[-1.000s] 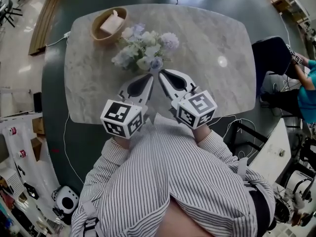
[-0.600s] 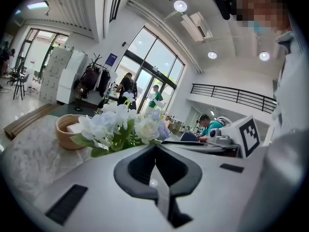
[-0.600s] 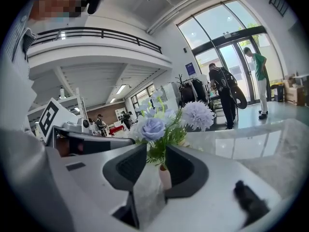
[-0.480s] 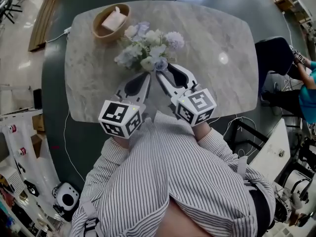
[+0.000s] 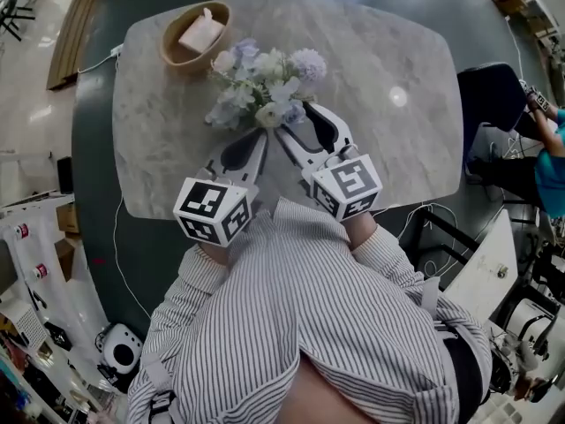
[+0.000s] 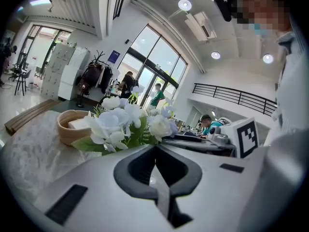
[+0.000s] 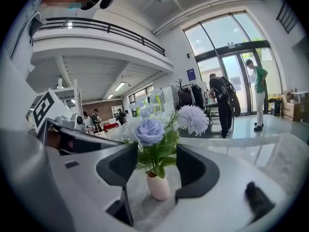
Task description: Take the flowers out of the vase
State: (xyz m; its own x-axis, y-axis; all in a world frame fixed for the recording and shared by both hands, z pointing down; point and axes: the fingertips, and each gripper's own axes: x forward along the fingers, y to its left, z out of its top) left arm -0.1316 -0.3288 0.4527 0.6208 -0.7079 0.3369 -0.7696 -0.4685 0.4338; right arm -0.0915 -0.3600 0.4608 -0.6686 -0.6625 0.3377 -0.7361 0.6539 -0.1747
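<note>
At 6 o'clock of the head view, nearest of all: striped shirt (image 5: 300,325), sleeves reaching forward over the near edge of the marble table (image 5: 397,157).

Next out, left gripper (image 5: 262,136) (image 6: 155,146) at 6 o'clock of the bouquet: fingers clenched tip to tip, gripping nothing.

Beside it, right gripper (image 5: 294,119) (image 7: 157,150) at 5 o'clock of the bouquet: fingers released and spread wide, jaws just now opening. Framed in the gap between them, in the right gripper view: pink vase (image 7: 158,186), upright on the marble, touched by neither pad.

Rising from that vase: flowers (image 5: 265,82) (image 7: 149,129), white, pale blue and lilac, with green leaves; seated in the vase, not lifted.

Farther, at 10 o'clock of the flowers, apart from them: wooden bowl (image 5: 196,38) (image 6: 72,124) holding something pale.

Farthest, in both gripper views: tall glass doors and several people.
</note>
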